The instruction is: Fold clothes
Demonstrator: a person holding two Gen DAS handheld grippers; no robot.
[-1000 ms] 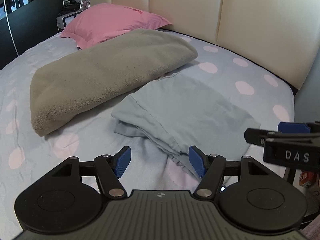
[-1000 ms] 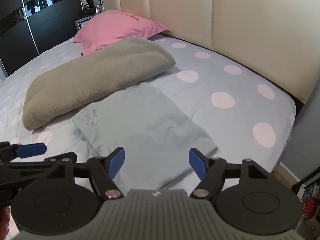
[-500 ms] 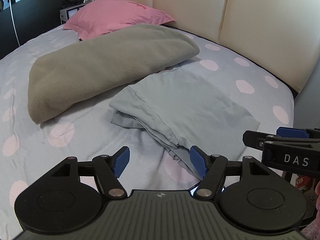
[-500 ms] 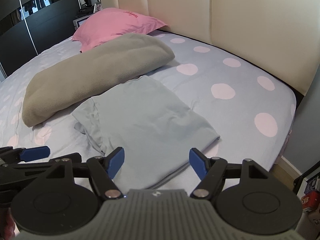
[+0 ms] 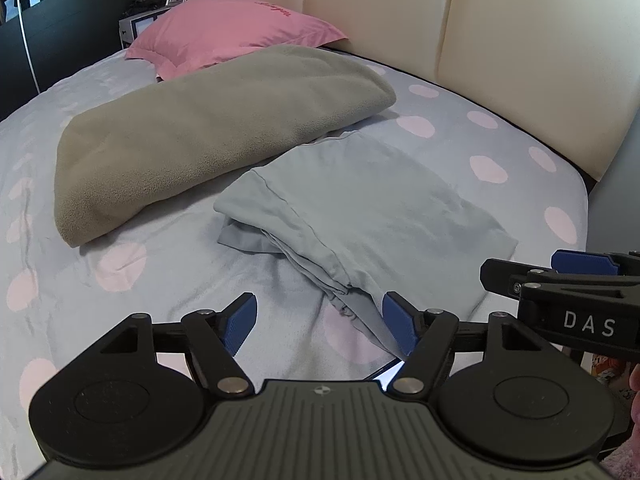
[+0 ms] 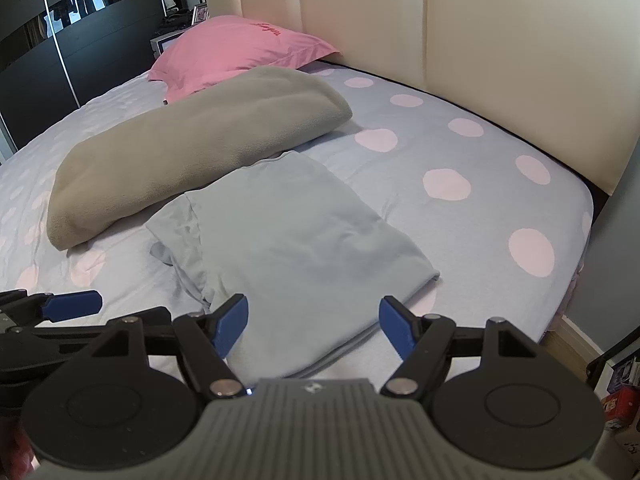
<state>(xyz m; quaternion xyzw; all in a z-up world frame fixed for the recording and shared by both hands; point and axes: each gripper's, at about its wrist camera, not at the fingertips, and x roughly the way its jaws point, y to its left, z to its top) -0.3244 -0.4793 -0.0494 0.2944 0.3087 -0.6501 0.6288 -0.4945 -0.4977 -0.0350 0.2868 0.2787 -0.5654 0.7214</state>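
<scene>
A light blue-grey garment point(image 5: 360, 216) lies folded in a rough rectangle on the bed; it also shows in the right wrist view point(image 6: 296, 248). Its layered edges bunch at the near left corner. My left gripper point(image 5: 320, 326) is open and empty, hovering just short of that near corner. My right gripper point(image 6: 312, 324) is open and empty above the garment's near edge. The right gripper's blue tip shows at the right of the left wrist view point(image 5: 580, 262). The left gripper's tip shows at the left of the right wrist view point(image 6: 72, 302).
A folded olive-grey fleece blanket point(image 5: 208, 132) lies just behind the garment. A pink pillow point(image 5: 236, 28) sits at the head. The cream padded headboard point(image 5: 500, 40) runs along the right. The bed's edge point(image 6: 576, 272) drops off at right, with clutter on the floor there.
Both grippers drew back slightly and tilted; the garment sits a bit farther up in both views. Nothing was grasped; the garment has not moved.
</scene>
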